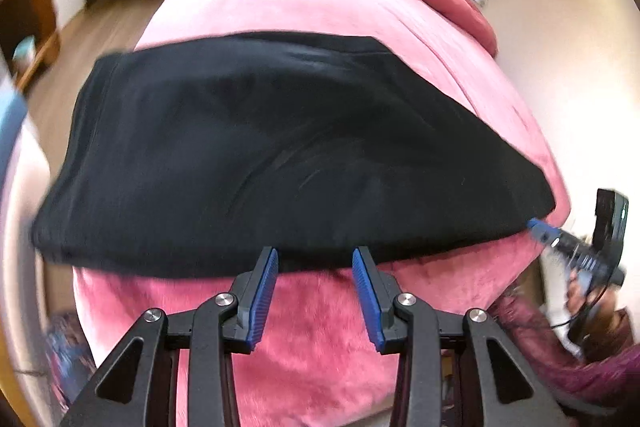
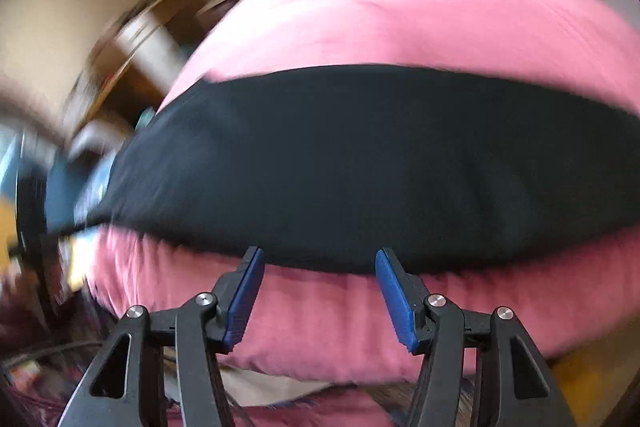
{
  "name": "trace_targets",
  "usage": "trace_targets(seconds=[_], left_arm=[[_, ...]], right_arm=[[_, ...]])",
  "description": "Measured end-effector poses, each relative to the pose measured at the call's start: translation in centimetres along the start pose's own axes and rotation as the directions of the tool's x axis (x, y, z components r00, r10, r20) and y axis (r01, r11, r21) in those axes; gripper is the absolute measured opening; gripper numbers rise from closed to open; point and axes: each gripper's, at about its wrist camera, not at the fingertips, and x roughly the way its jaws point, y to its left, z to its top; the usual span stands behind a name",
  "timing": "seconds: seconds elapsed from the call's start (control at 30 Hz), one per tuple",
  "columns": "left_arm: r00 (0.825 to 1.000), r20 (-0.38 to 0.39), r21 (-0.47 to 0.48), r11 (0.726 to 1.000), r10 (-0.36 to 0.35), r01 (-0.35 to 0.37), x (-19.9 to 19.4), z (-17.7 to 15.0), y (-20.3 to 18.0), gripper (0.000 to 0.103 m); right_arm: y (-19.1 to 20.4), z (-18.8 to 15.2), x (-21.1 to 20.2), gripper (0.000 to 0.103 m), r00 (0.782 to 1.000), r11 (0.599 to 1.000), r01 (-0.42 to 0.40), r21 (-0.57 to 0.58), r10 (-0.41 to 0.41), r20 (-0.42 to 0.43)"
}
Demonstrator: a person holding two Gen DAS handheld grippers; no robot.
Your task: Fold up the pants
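My left gripper [image 1: 315,257] and right gripper [image 2: 320,257] gape wide, empty, at the near hem of the pants [image 1: 280,147], limp and light at twelve o'clock across the bed [image 1: 320,327]; I'd pinch hem corners.

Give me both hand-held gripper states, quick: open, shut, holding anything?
Left hand-held gripper: open, holding nothing, tips at the near edge of the black pants.
Right hand-held gripper: open, holding nothing, at the same near edge.

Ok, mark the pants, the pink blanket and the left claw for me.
pants [image 1: 280,147], left wrist view, middle of the black fabric.
pink blanket [image 1: 320,327], left wrist view, bare plush near the claw.
left claw [image 1: 315,259], left wrist view, midway between fingertips.
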Motion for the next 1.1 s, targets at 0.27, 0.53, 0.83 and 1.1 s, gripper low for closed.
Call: trace_targets(seconds=[0.27,0.53,0.83,1.1], left_arm=[[0.995,0.033,-0.256,0.962,-0.092,0.097,0.4,-0.5,3.5,0.039],[0.991,0.078,-0.357,0.925,-0.110,0.130,1.1,-0.1,5.3,0.033],[0.987,0.135,-0.316,0.941,-0.083,0.123,-0.7,0.4,5.4,0.007],[1.000,-0.012,-0.340,0.940,-0.014,0.010,1.9,0.0,5.8,0.016]], right_arm=[[9.9,0.9,6.6,0.056,0.995,0.903,0.051,-0.427,-0.084,-0.061],[10.3,0.5,9.4,0.015,0.989,0.886,0.063,-0.460,-0.117,-0.089],[9.2,1.3,7.6,0.008,0.995,0.909,0.005,-0.418,-0.045,-0.085],[8.1,0.5,8.2,0.010,0.992,0.914,-0.011,-0.406,-0.040,-0.117]])
